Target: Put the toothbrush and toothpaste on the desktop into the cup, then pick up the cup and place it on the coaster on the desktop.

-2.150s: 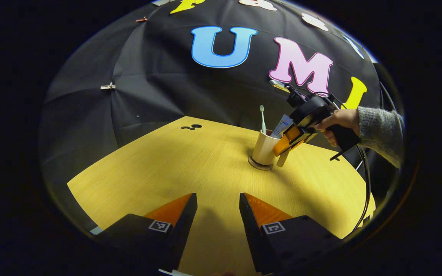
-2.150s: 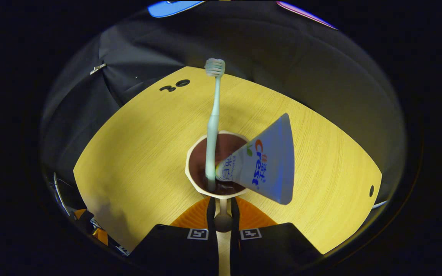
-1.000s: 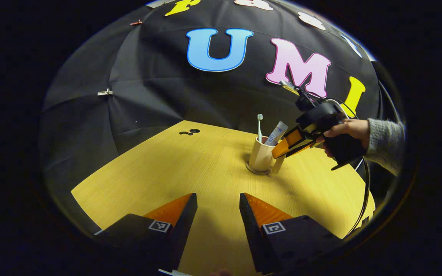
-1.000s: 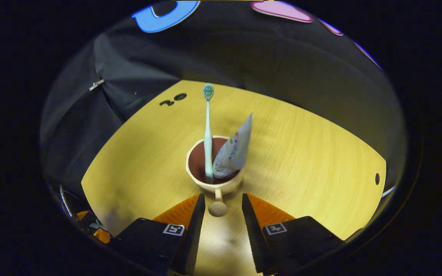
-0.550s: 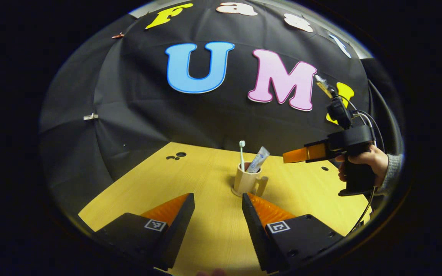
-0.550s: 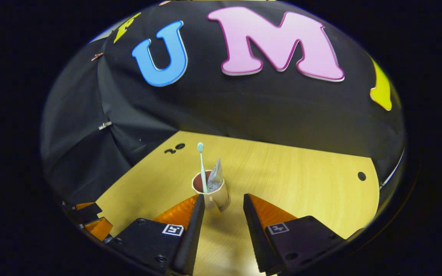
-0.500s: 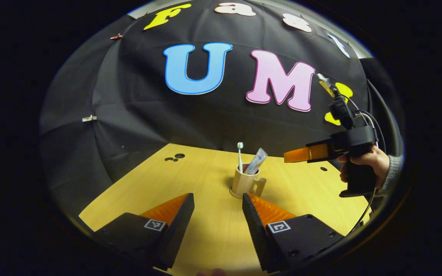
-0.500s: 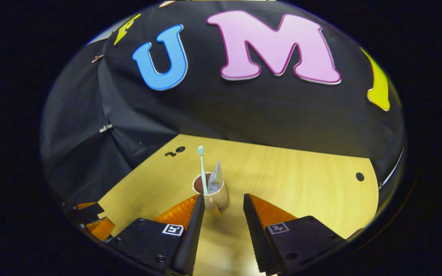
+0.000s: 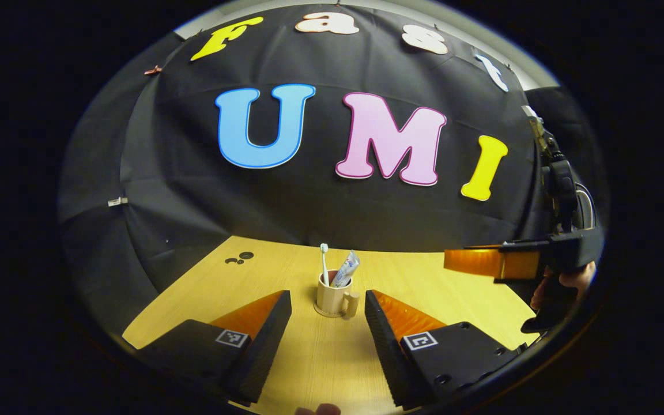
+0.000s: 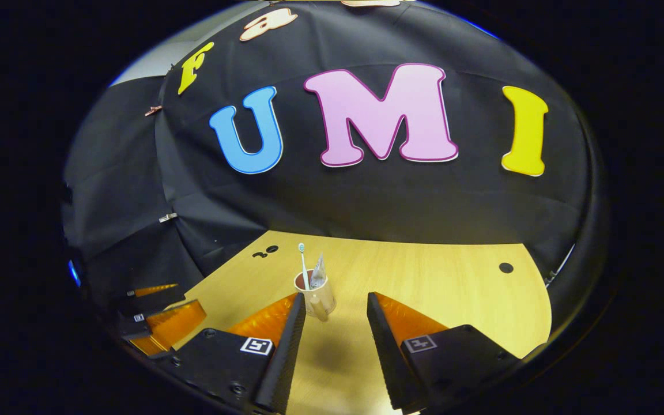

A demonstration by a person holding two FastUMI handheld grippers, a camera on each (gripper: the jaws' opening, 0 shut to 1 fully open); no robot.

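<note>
On the yellow wood-grain desk (image 9: 436,288) stands the cream cup (image 9: 329,300), upright, with its handle turned toward the camera's right in the left gripper view and toward the camera in the right gripper view. The cup sits on a round coaster (image 9: 326,314), whose rim shows as a thin ring under its base. Inside the cup the toothbrush (image 9: 324,262) stands nearly upright, bristles at the top, and the toothpaste (image 9: 346,270) tube leans beside it, its flat end sticking out above the rim — the two are close together, and whether they touch cannot be told. In the right gripper view the same cup (image 10: 316,300) appears just beyond the fingers, with toothbrush (image 10: 303,265) and toothpaste (image 10: 317,271) rising from it. The left claw (image 9: 327,314) is spread, its fingers apart with bare desk between them, holding nothing. The right claw (image 10: 332,320) is also spread and empty, set back from the cup. In the left gripper view the right claw (image 9: 470,260) shows from the side at the right edge, raised above the desk and well apart from the cup, with a hand (image 9: 568,282) on its grip. A few small dark holes (image 9: 240,257) mark the desk's far left part.
</note>
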